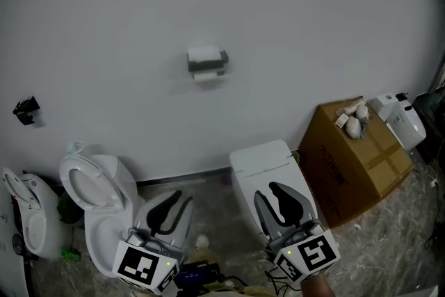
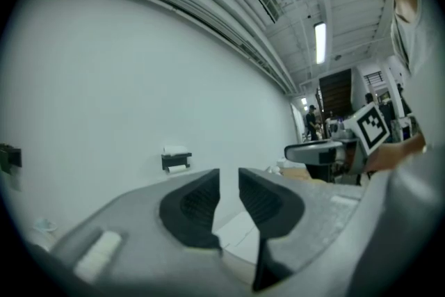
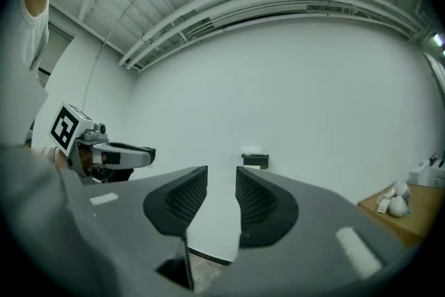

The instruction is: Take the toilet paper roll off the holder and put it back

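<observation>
Both grippers are held low at 6 o'clock in the head view, pointing at the wall, probably lining up before the reach; left gripper (image 1: 171, 205) has jaws apart with nothing between them, right gripper (image 1: 288, 199) likewise released and empty. The toilet paper roll (image 1: 204, 78) hangs under the dark holder (image 1: 208, 66) on the wall (image 1: 313, 24), up at 12 o'clock from the grippers and well apart from both; a white thing (image 1: 204, 53) rests on the holder's top. An open toilet (image 1: 94, 191) is at 8 o'clock and a cardboard box (image 1: 361, 156) at 4 o'clock. Print on the box side is too small to read, and the marker cubes show only black-and-white squares, no words
</observation>
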Tool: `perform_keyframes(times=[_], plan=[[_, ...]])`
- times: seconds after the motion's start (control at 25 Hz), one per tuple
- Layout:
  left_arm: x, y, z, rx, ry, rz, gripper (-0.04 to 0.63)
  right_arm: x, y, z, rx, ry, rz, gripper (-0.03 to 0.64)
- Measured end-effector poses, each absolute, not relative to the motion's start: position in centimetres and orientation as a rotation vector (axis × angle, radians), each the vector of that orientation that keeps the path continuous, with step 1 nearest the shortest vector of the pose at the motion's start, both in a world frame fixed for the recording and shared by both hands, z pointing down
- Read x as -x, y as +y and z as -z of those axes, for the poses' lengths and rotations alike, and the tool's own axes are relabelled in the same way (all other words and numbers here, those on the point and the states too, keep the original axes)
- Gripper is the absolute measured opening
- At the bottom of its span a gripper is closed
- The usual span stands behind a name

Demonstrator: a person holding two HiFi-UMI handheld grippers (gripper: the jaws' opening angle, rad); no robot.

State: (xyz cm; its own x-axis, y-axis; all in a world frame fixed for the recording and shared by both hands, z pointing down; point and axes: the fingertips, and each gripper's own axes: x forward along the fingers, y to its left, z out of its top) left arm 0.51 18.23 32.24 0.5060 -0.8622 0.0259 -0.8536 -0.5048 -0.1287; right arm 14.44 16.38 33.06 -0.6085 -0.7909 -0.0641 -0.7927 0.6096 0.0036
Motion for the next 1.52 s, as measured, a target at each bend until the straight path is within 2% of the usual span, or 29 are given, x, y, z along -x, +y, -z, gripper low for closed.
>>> perform_keyframes(times=[1.52], plan=[[11.1,-12.3,-33.0,2.822,1.351,0.192,0.080,-2.4,-12.9,-33.2,1.564,2.742,-0.001,0.114]])
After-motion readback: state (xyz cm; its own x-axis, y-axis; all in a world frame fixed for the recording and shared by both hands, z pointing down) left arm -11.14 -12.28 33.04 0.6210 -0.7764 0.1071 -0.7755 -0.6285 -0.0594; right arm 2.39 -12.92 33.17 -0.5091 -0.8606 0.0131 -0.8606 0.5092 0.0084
